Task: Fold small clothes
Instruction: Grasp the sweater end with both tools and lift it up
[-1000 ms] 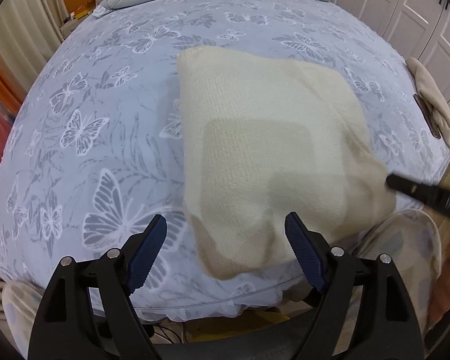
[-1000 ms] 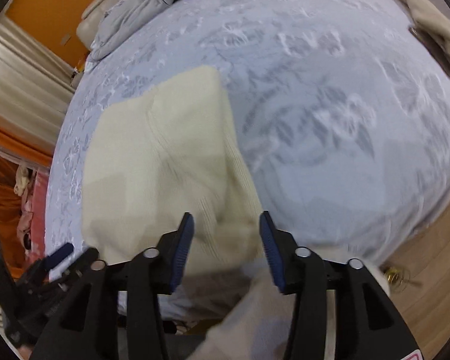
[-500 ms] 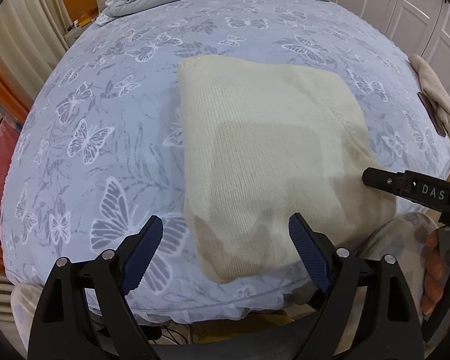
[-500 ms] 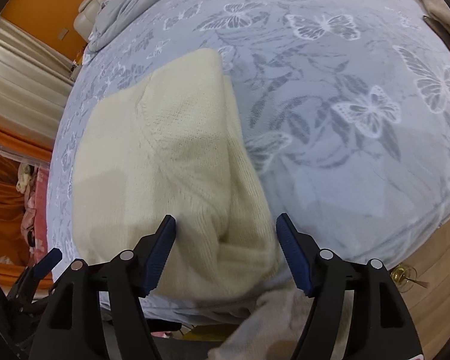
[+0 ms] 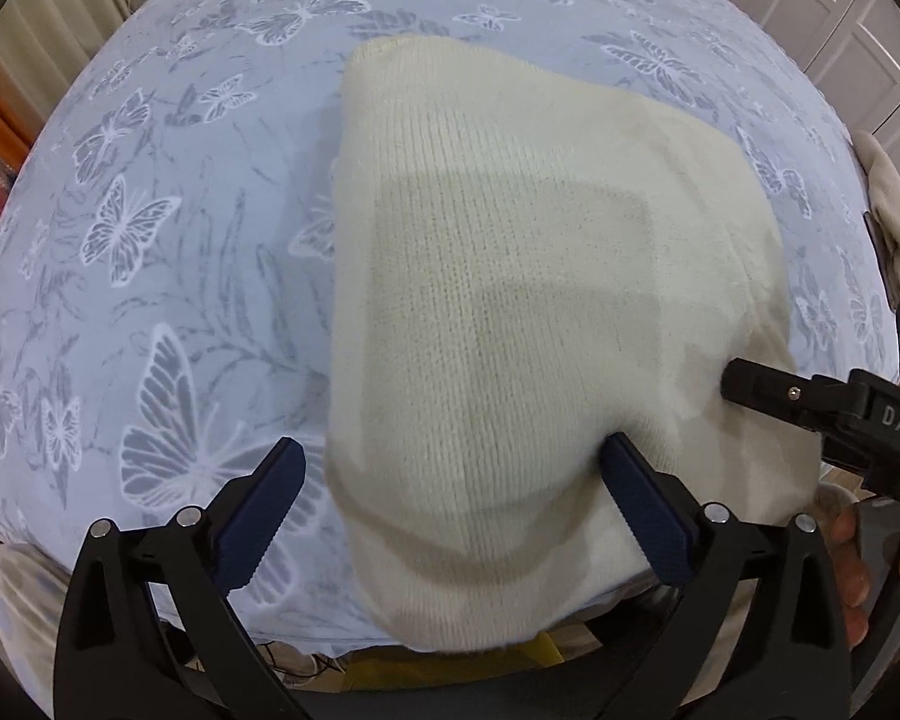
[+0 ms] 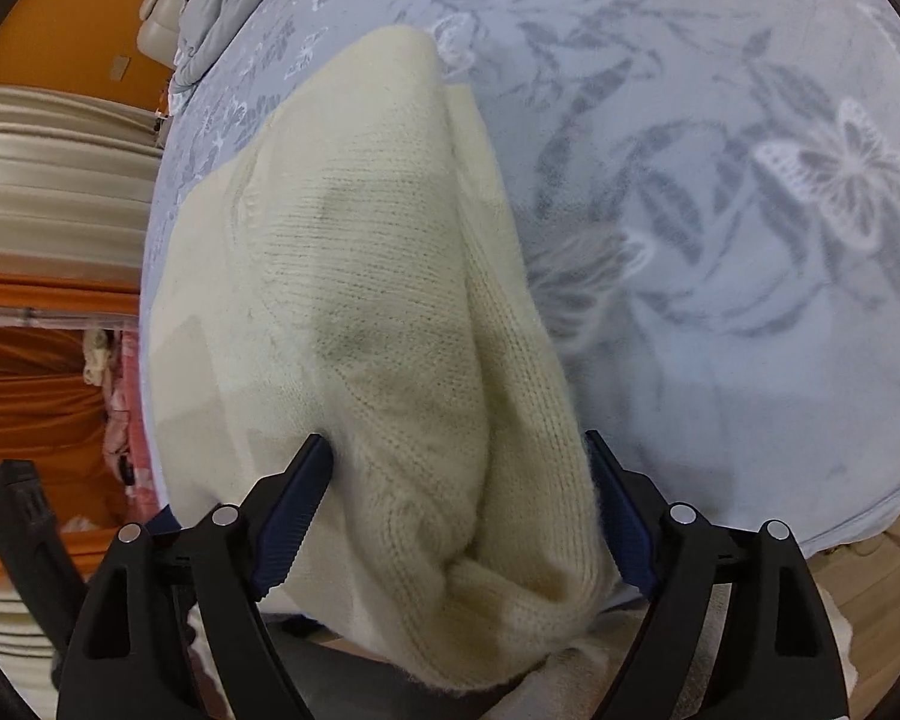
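A cream knitted sweater [image 5: 510, 276] lies folded on the butterfly-print bed [image 5: 150, 240], its near edge hanging over the bed's front edge. My left gripper [image 5: 450, 468] is open, its blue pads either side of the sweater's near left corner. My right gripper [image 6: 459, 474] is open with the sweater's thick near right corner [image 6: 450, 510] between its pads. The right gripper's black finger [image 5: 774, 387] shows at the right of the left wrist view, lying on the sweater's right edge.
A grey duvet [image 6: 210, 6] is bunched at the far end of the bed. A beige cloth [image 5: 888, 192] lies at the bed's right edge. White cupboard doors [image 5: 840, 18] stand beyond. Orange and cream curtains [image 6: 42, 240] hang on the left.
Both grippers have moved forward and down to the sweater's near edge. The right gripper has opened wider and now straddles the near right corner. The sweater has not moved.
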A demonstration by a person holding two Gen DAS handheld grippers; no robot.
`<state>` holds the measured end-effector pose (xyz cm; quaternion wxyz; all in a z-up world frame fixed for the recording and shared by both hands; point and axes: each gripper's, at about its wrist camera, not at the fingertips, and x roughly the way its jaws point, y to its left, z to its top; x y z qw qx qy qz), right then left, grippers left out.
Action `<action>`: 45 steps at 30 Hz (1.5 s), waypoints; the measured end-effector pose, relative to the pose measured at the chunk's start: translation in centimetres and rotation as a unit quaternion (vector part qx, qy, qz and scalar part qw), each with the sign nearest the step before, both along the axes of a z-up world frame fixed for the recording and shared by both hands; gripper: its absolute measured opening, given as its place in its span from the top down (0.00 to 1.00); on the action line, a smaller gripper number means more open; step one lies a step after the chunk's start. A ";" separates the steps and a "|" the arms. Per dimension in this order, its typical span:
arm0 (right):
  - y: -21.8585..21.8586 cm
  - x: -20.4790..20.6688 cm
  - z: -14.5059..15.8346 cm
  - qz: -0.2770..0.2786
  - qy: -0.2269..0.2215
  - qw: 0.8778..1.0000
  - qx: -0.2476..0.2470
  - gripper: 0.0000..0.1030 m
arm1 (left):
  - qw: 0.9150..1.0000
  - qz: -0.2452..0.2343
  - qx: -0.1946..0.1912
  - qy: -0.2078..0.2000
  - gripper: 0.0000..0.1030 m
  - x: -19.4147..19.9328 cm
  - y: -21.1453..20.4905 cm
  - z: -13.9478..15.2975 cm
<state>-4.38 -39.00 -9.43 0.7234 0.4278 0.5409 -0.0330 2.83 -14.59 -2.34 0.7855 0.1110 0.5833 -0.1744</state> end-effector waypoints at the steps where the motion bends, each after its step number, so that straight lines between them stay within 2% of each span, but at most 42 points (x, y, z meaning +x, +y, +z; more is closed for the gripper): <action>1: 0.0 0.0 -0.1 0.000 0.001 1.000 0.003 0.19 | 1.000 -0.001 0.000 0.000 0.05 0.0 -0.1 -0.1; 6: -0.4 0.4 -0.6 -0.001 0.003 1.000 0.025 0.16 | 1.000 0.000 -0.017 0.020 0.04 0.6 0.1 -1.0; 10: -0.3 0.5 -0.9 0.000 0.003 0.999 0.041 0.14 | 0.996 0.004 -0.066 0.064 0.04 1.7 1.5 -2.2; 13: -0.3 0.7 -1.1 0.007 0.001 0.999 0.048 0.10 | 0.984 0.020 -0.130 0.124 0.04 2.8 3.2 -3.9; 15: 0.0 0.9 -1.0 0.016 0.000 0.999 0.043 0.09 | 0.970 0.040 -0.173 0.167 0.04 3.4 4.4 -5.4; 16: 0.3 1.1 -0.9 0.019 0.000 0.999 0.040 0.09 | 0.967 0.044 -0.182 0.171 0.04 3.5 4.7 -5.7; 20: 0.5 1.4 -0.9 0.020 -0.002 0.999 0.039 0.09 | 0.973 0.028 -0.172 0.153 0.04 3.3 4.2 -5.5; 23: 0.5 1.5 -0.9 0.020 -0.006 0.999 0.041 0.10 | 0.973 0.026 -0.169 0.152 0.04 3.4 3.9 -5.4; 25: 0.7 1.5 -0.4 0.031 -0.018 0.999 0.026 0.17 | 0.978 0.016 -0.157 0.138 0.09 3.2 3.1 -4.8; 27: 1.0 1.6 0.2 0.040 -0.032 0.999 0.015 0.32 | 0.984 0.004 -0.134 0.119 0.16 2.7 2.4 -3.8; 28: 1.2 1.5 0.6 0.042 -0.041 0.998 0.007 0.36 | 0.986 0.003 -0.125 0.112 0.21 2.5 2.2 -3.3; 30: 1.5 1.3 1.4 0.041 -0.057 0.997 -0.010 0.53 | 0.989 -0.004 -0.110 0.101 0.30 2.5 2.0 -2.2; 33: 2.4 0.3 3.1 0.025 -0.077 0.995 -0.053 0.61 | 0.993 -0.025 -0.087 0.076 0.39 2.0 1.1 -0.1; 35: 3.3 -0.6 4.6 0.011 -0.097 0.993 -0.072 0.62 | 0.995 -0.040 -0.073 0.055 0.42 1.5 0.5 1.3; 37: 3.6 -2.0 6.0 -0.020 -0.116 0.991 -0.063 0.63 | 0.996 -0.056 -0.059 0.026 0.43 0.9 0.4 3.1; 42: 4.4 -5.2 9.3 -0.060 -0.148 0.986 -0.053 0.63 | 0.994 -0.085 -0.064 -0.008 0.43 -0.4 0.3 7.5; 45: 5.3 -6.7 11.7 -0.064 -0.161 0.982 -0.072 0.63 | 0.993 -0.099 -0.063 -0.030 0.43 -2.2 0.1 9.7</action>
